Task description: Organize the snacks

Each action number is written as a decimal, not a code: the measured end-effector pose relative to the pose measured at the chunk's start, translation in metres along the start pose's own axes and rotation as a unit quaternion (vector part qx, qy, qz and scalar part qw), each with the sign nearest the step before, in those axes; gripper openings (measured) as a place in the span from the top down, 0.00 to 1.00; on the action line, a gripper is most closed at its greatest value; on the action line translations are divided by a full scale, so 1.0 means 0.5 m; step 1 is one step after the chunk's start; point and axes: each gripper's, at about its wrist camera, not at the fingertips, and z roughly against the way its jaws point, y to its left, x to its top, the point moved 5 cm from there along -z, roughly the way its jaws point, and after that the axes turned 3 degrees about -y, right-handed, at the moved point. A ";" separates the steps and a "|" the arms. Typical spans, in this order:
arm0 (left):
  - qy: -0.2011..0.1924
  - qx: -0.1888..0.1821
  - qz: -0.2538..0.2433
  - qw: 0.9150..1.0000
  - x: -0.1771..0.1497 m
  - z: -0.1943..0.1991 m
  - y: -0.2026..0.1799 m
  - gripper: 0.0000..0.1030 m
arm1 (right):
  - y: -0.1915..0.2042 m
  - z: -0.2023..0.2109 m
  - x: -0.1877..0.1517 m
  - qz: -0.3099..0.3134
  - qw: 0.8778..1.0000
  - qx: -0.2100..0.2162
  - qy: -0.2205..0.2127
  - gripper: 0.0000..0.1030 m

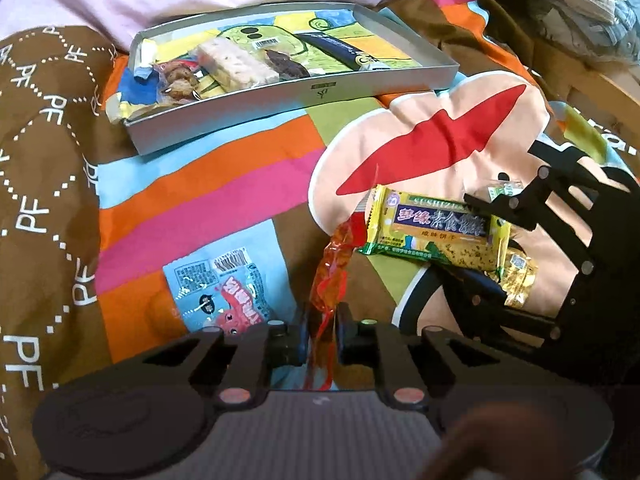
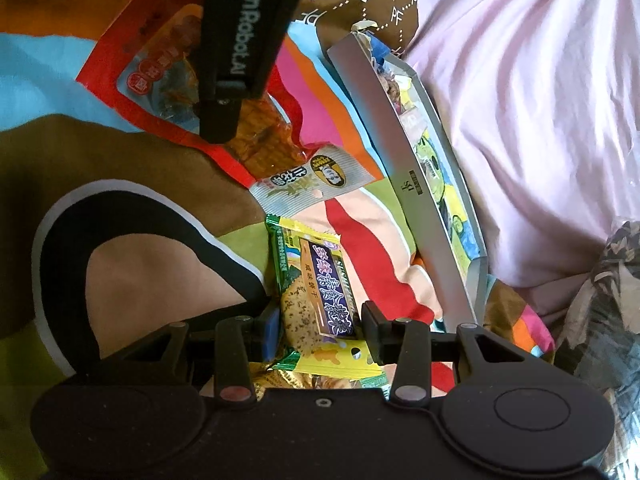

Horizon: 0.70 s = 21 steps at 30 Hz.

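Note:
My left gripper (image 1: 322, 336) is shut on the lower edge of a red see-through snack packet (image 1: 332, 268), which stands up edge-on between the fingers. The right wrist view shows this red packet (image 2: 160, 80) flat-on, under the left gripper's black body (image 2: 240, 40). A yellow cracker packet (image 1: 436, 228) lies on the bedcover to the right. My right gripper (image 2: 320, 332) is shut on that yellow packet (image 2: 316, 280), one pad against each long side. A shallow grey box (image 1: 312, 92) holding several snacks sits beyond both grippers.
A blue packet (image 1: 224, 292) lies left of my left gripper. A gold packet (image 1: 520, 280) and a small clear one (image 1: 500, 190) lie under the right gripper's fingers. A grey-white packet (image 2: 312, 184) lies by the red one. Pink sheet (image 2: 540, 120) lies behind the box.

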 end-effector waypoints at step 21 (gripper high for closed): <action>-0.062 0.031 0.007 0.998 0.018 0.054 -0.016 0.89 | -0.035 -0.035 -0.014 0.018 0.997 -0.076 0.005 0.78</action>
